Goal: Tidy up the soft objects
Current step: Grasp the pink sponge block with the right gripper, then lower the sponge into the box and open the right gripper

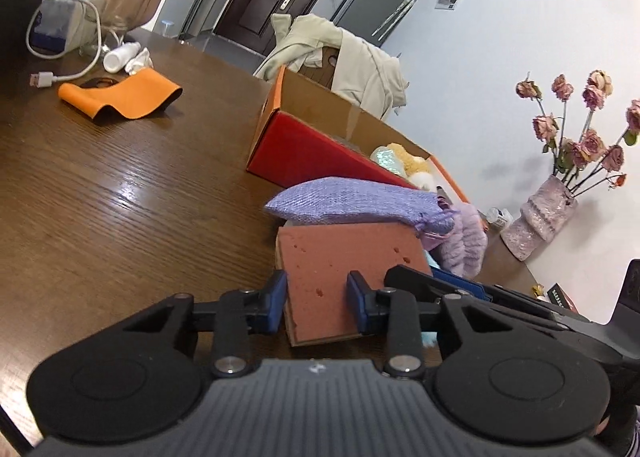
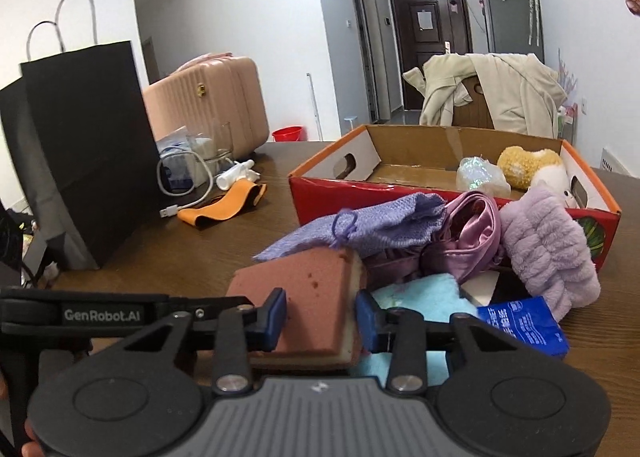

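Note:
A pink sponge [image 1: 344,261] [image 2: 308,297] lies at the front of a pile of soft things. My left gripper [image 1: 318,307] is shut on one end of it, and my right gripper [image 2: 322,321] is shut on the other. A purple woven pouch [image 1: 352,203] [image 2: 372,225] rests on the sponge. Behind it lie a pink satin cloth [image 2: 476,233], a fluffy lilac headband [image 2: 548,249] and a light blue cloth [image 2: 424,297]. The red and orange cardboard box [image 1: 304,145] [image 2: 352,189] holds a yellow plush toy [image 2: 528,165] and a shiny bag [image 2: 480,173].
An orange strap [image 1: 128,95] [image 2: 224,205], a white cable [image 1: 64,75], a white bottle [image 1: 120,55] and a glass jar stand farther on the wooden table [image 1: 120,197]. A black paper bag [image 2: 88,153] stands at the left. A blue packet [image 2: 524,323] lies near the pile. A vase of dried roses [image 1: 540,217] stands at the right.

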